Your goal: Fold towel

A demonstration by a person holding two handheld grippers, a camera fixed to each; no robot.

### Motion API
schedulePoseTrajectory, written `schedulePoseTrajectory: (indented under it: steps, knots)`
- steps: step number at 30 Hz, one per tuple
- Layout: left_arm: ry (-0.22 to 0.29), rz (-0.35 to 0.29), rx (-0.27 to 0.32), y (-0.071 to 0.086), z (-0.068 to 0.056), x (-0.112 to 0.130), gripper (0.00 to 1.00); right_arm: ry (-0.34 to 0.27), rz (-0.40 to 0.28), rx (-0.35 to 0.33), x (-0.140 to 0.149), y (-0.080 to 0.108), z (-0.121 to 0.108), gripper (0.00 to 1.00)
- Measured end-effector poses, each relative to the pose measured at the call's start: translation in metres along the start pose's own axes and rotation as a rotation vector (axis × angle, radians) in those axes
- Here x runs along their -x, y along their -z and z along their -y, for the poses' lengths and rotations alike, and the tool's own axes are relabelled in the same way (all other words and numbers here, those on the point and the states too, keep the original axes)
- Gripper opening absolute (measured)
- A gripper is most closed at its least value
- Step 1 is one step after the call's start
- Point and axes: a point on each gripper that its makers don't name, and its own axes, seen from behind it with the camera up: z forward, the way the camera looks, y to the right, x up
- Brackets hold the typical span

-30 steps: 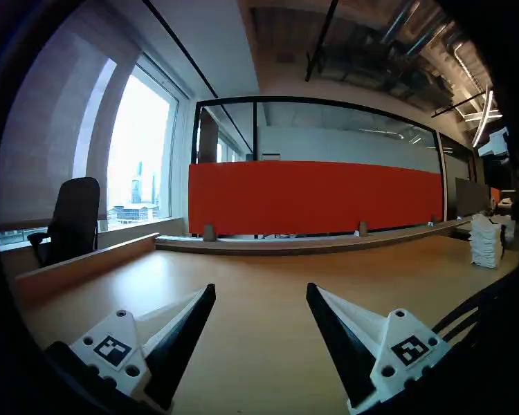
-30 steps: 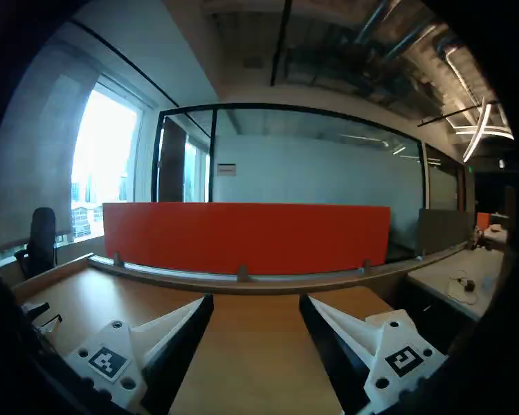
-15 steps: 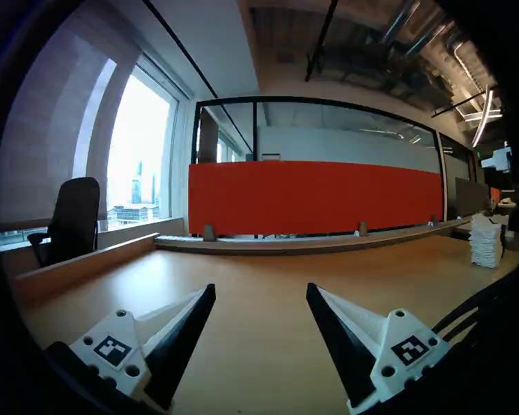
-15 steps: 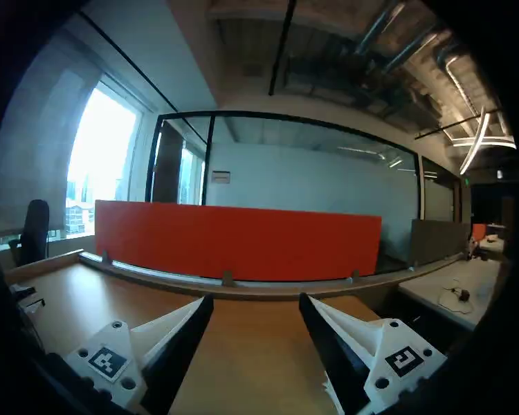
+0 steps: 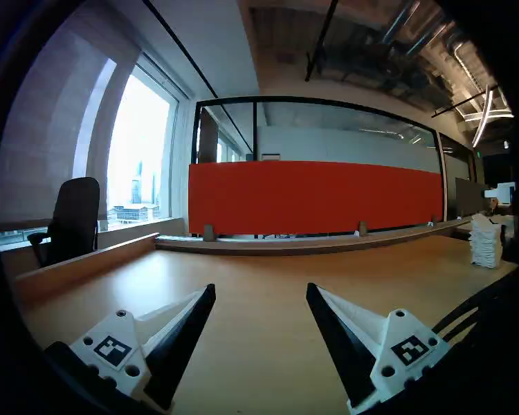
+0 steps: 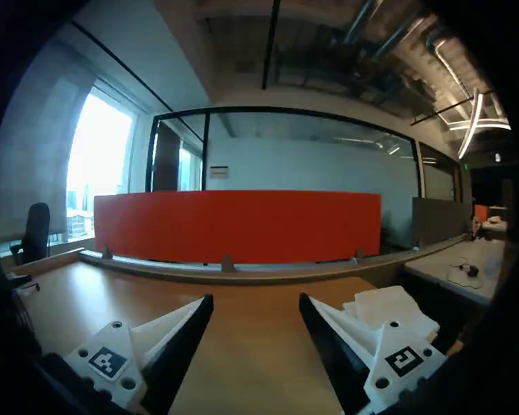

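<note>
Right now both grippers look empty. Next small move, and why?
Probably ease the right gripper forward and to its right, toward the folded white towels lying on the desk just past its right-hand finger. Its jaws stand open and empty, as do those of the left gripper, so a towel must be picked up before any fold.

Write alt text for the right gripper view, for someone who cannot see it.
An open white and black two-finger gripper hovers over a light wooden desk, holding nothing. A pile of folded white towels lies just past its right-hand finger; a long orange-red divider panel stands along the desk's far edge, a bright window at left.
</note>
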Motion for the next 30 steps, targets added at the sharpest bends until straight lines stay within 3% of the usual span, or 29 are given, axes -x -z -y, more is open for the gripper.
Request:
schedulePoseTrajectory:
  steps: [15, 30]
  knots:
    - [0.000, 0.000, 0.000, 0.000, -0.001, 0.000, 0.98, 0.008, 0.013, -0.009, 0.062, -0.002, -0.002, 0.96]
    - [0.000, 0.000, 0.000, 0.000, -0.001, 0.001, 0.98, 0.012, 0.025, -0.001, 0.087, -0.001, 0.004, 0.96]
